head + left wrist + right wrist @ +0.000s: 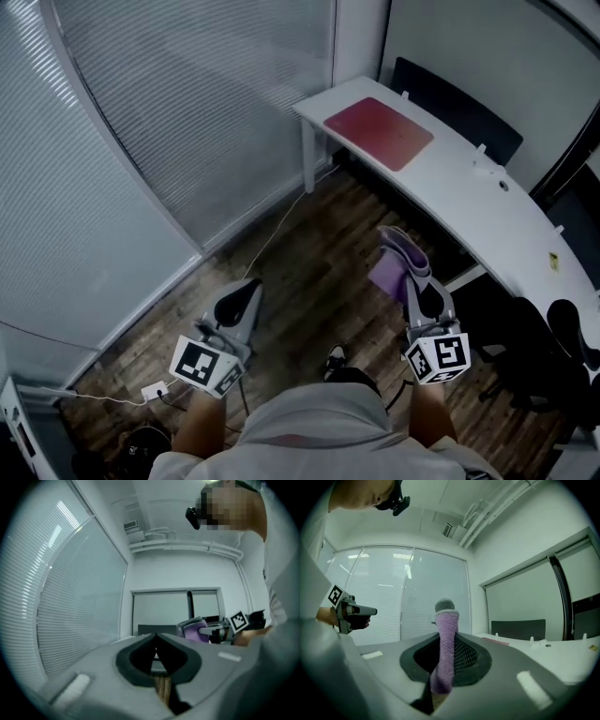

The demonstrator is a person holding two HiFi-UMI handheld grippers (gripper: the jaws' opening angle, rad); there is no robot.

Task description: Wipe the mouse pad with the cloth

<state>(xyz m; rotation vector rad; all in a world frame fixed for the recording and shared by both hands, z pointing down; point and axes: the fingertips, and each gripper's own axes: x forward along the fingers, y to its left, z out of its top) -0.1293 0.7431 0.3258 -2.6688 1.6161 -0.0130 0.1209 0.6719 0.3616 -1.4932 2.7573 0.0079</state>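
A dark red mouse pad (379, 132) lies on the left end of the long white desk (466, 202), far ahead of both grippers. My right gripper (405, 255) is shut on a purple cloth (395, 272) with a grey edge, held over the wooden floor short of the desk. In the right gripper view the cloth (446, 648) stands up between the jaws of that gripper (446, 639), and the pad (496, 641) shows as a thin red strip. My left gripper (246, 295) is shut with nothing in it; in its own view the left gripper (156, 645) has its jaws meeting.
Frosted glass walls with blinds (178, 112) close off the left side. A black chair (534, 361) stands at the lower right by the desk, and a dark panel (454, 109) runs behind it. A white cable and socket (155, 389) lie on the floor.
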